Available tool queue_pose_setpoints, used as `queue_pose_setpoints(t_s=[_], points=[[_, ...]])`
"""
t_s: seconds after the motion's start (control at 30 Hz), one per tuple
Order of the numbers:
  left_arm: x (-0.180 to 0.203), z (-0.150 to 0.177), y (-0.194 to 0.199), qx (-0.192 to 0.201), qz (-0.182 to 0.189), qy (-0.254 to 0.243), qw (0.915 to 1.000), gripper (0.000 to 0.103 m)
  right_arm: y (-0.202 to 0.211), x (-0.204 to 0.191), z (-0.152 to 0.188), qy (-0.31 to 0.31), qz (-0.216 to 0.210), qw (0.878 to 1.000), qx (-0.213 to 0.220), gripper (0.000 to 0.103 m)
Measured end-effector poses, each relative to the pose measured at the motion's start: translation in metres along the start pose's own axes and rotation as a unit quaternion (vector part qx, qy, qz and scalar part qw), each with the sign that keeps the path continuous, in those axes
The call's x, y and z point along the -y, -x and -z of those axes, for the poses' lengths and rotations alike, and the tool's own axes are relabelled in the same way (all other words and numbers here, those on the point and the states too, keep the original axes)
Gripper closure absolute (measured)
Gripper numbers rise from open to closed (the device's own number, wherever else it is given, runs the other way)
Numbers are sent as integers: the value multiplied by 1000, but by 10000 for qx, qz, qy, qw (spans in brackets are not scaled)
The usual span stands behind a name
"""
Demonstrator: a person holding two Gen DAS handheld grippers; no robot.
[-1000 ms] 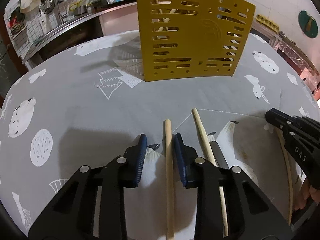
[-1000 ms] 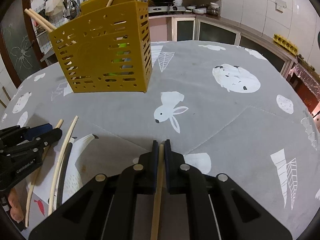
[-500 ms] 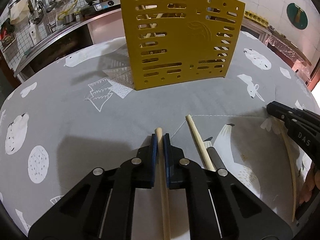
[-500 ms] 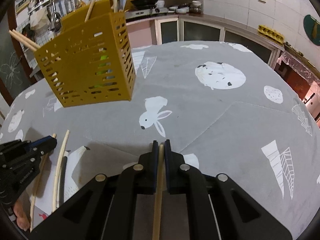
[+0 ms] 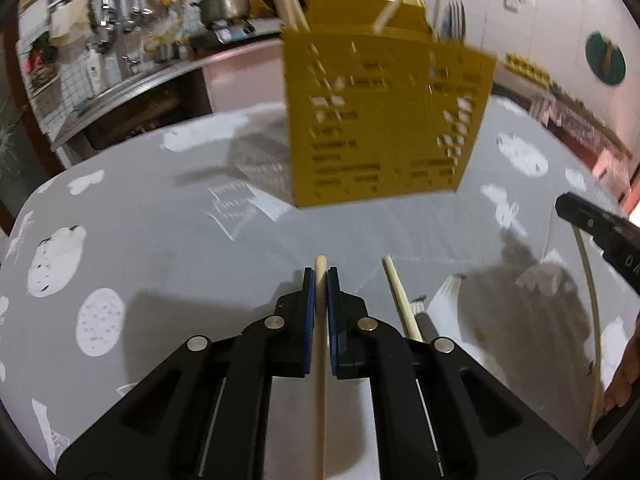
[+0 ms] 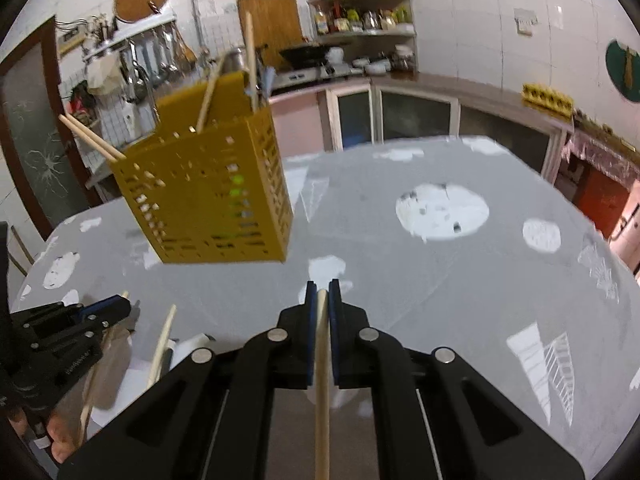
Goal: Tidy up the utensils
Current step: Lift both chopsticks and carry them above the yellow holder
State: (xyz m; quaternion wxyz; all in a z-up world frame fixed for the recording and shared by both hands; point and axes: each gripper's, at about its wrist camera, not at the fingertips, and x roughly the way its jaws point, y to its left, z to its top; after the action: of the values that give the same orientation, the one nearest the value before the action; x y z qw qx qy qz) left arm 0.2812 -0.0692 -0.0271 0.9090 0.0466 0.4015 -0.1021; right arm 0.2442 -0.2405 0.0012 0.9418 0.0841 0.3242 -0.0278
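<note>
Kitchen shelves and hanging tools line the wall behind a worktop (image 6: 460, 280) under a grey cloth with white prints. Yellow slotted holder (image 6: 208, 196) stands on the worktop with several wooden sticks leaning out of its top. Nearer than the holder, the left gripper (image 5: 321, 280) has its fingers (image 5: 308, 300) clenched on a chopstick (image 5: 320, 276). Right gripper (image 6: 322, 292) grasps a second chopstick (image 6: 322, 340). Loose chopstick (image 5: 398, 300) lies just beside the left gripper.
</note>
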Motion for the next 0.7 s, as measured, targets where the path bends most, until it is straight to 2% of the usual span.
queue_pose_setpoints(t_s=[0.3, 0.43, 0.7], points=[[-7, -12, 53, 963, 180, 371, 9945, 98, 24, 8, -15, -219, -446, 9970, 596, 97], [-10, -17, 67, 1112, 312, 478, 9922, 98, 37, 5, -16, -130, -547, 9953, 784, 97], [-15, -15, 86, 1379, 278, 542, 9886, 98, 61, 2, -16, -44, -581, 9929, 1034, 97]])
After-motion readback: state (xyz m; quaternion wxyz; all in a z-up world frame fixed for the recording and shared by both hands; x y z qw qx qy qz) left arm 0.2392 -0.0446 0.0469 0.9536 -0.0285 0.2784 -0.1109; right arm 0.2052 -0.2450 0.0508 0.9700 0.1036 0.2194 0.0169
